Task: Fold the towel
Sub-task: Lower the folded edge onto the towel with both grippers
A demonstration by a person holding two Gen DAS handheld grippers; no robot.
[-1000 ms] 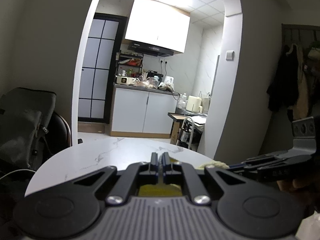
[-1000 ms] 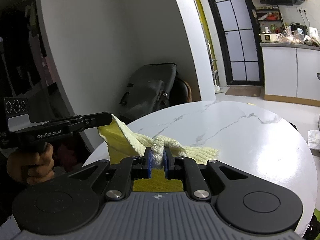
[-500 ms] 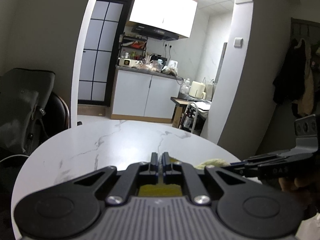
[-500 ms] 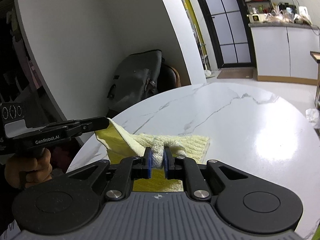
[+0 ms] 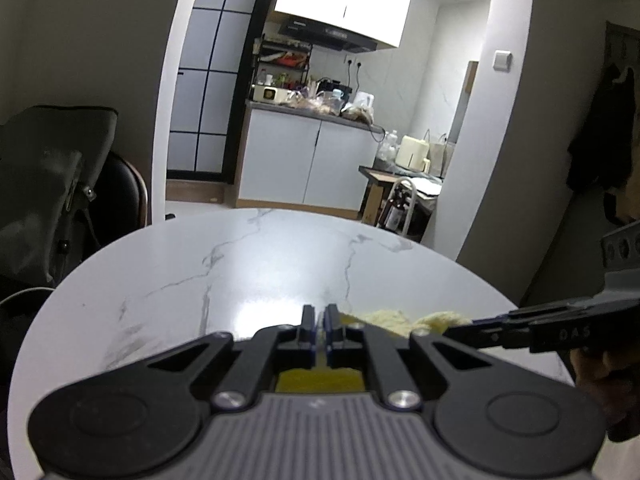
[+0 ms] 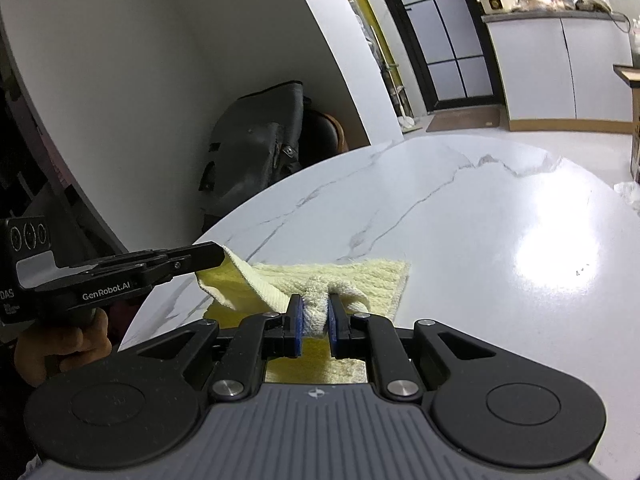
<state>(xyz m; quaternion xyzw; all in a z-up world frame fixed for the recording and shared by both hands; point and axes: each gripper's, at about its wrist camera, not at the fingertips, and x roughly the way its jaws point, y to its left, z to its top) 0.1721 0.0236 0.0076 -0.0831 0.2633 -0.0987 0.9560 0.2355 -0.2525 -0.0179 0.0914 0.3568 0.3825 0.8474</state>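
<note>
A round marble table point(image 6: 460, 216) fills the room's near side. The yellow towel point(image 6: 372, 276) lies at its near edge, stretched left to right. The left claw point(image 6: 216, 256) pinches its left corner and the right claw point(image 6: 314, 312) is clamped on a bunched fold.

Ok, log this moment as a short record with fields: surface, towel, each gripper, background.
surface: round white marble-look table
towel: pale yellow towel, far part flat on the table, near edge lifted and bunched
right gripper: pads pinch a bunched fold of towel
left gripper: jaws opening slightly, thin towel edge between them
background: dark bag on a chair beyond the table, kitchen counter through the arch
</note>
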